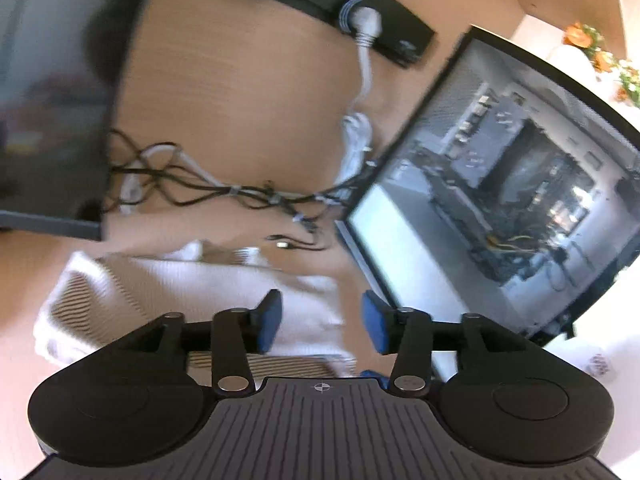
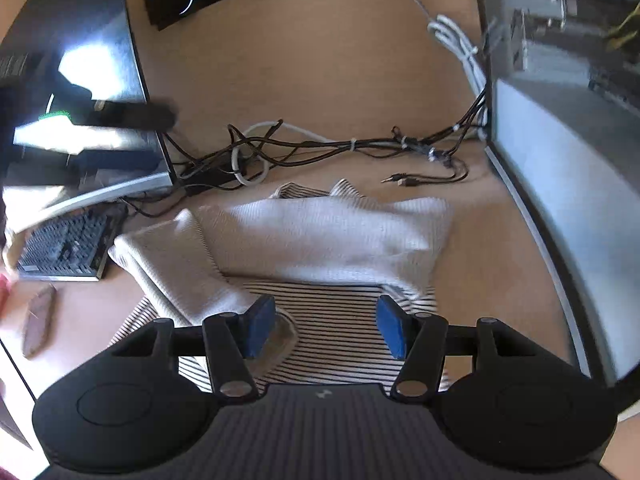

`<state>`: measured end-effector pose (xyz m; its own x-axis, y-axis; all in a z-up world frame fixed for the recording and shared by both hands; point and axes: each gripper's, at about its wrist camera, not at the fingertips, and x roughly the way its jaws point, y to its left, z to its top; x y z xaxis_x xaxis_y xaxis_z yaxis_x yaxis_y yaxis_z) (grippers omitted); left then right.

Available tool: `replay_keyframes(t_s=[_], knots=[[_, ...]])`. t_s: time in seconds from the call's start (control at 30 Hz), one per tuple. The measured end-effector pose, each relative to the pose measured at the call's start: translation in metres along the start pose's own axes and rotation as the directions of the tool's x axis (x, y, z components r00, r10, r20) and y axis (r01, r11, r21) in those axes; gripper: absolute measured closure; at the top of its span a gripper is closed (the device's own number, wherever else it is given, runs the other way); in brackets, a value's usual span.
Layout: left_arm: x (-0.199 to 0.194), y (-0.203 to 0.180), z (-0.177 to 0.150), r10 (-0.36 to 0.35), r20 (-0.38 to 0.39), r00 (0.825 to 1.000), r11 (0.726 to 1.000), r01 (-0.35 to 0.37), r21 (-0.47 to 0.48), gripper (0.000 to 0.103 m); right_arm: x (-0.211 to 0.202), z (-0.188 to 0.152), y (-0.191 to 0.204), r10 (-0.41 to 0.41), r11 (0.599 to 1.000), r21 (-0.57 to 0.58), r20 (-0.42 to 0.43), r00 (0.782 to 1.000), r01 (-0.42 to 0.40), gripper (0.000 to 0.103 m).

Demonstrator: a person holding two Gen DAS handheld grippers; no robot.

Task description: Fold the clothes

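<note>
A striped garment with a plain whitish side (image 2: 320, 236) lies partly folded on the wooden desk (image 2: 320, 68); its black-and-white striped part (image 2: 336, 320) shows near me. In the left wrist view the same garment (image 1: 168, 292) lies below and to the left of the fingers. My left gripper (image 1: 322, 322) is open above the cloth's right edge, with nothing pinched between its blue pads (image 1: 268, 320). My right gripper (image 2: 326, 326) is open over the striped part, its blue pads (image 2: 260, 326) apart and not pressing on the fabric.
A tangle of black and white cables (image 2: 320, 148) runs across the desk behind the garment. A glass-sided computer case (image 1: 500, 184) stands at the right. A dark monitor (image 2: 80, 80) and a keyboard (image 2: 68, 248) sit at the left. A black bar-shaped device (image 1: 360, 12) lies at the back.
</note>
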<state>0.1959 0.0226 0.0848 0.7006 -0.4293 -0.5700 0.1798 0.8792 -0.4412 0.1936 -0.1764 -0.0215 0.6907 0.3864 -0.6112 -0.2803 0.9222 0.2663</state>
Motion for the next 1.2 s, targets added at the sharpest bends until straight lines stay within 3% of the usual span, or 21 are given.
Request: replay_keyframes(t_s=[0.1, 0.23, 0.3, 0.37, 0.43, 0.53, 0.6, 0.7, 0.8, 1.0, 1.2], knots=[[-0.007, 0.019, -0.01, 0.09, -0.005, 0.996, 0.996, -0.09, -0.011, 0.046, 0.014, 0.005, 0.0, 0.105, 0.984, 0.147, -0.055, 0.993, -0.096, 0.047], [-0.019, 0.043, -0.025, 0.183, -0.023, 0.983, 0.983, -0.184, -0.031, 0.032, 0.036, 0.005, 0.005, 0.208, 0.941, 0.298, -0.135, 0.969, -0.161, 0.048], [-0.024, 0.055, -0.034, 0.208, -0.039, 0.977, 0.977, -0.21, -0.043, 0.026, 0.05, 0.008, 0.012, 0.23, 0.935, 0.31, -0.169, 0.958, -0.17, 0.063], [-0.025, 0.065, -0.043, 0.226, -0.063, 0.972, 0.971, -0.23, -0.058, 0.023, 0.062, 0.015, 0.023, 0.238, 0.941, 0.287, -0.195, 0.952, -0.177, 0.094], [-0.024, 0.072, -0.049, 0.235, -0.08, 0.969, 0.968, -0.24, -0.066, 0.02, 0.06, 0.04, 0.044, 0.201, 0.972, 0.155, -0.146, 0.969, -0.179, 0.097], [-0.021, 0.08, -0.056, 0.244, -0.099, 0.965, 0.965, -0.252, -0.073, 0.012, 0.031, 0.092, 0.07, 0.149, 0.987, -0.07, 0.048, 0.988, -0.145, 0.098], [-0.018, 0.082, -0.057, 0.246, -0.101, 0.964, 0.965, -0.253, -0.066, 0.01, 0.01, 0.126, 0.084, 0.132, 0.976, -0.198, 0.184, 0.974, -0.095, 0.098], [-0.009, 0.084, -0.056, 0.245, -0.103, 0.964, 0.966, -0.252, -0.057, 0.009, -0.008, 0.153, 0.086, 0.094, 0.963, -0.27, 0.287, 0.953, -0.014, 0.098], [-0.001, 0.085, -0.057, 0.242, -0.111, 0.964, 0.968, -0.248, -0.045, 0.008, -0.004, 0.149, 0.072, 0.037, 0.964, -0.262, 0.279, 0.959, 0.039, 0.098], [0.012, 0.088, -0.056, 0.262, -0.123, 0.957, 0.964, -0.266, -0.012, 0.007, 0.022, 0.102, 0.027, -0.101, 0.98, -0.154, 0.155, 0.983, 0.125, 0.098], [0.031, 0.085, -0.037, 0.253, -0.11, 0.961, 0.967, -0.249, 0.046, 0.007, 0.049, 0.068, -0.019, -0.204, 0.976, -0.074, 0.021, 0.979, 0.205, 0.098]])
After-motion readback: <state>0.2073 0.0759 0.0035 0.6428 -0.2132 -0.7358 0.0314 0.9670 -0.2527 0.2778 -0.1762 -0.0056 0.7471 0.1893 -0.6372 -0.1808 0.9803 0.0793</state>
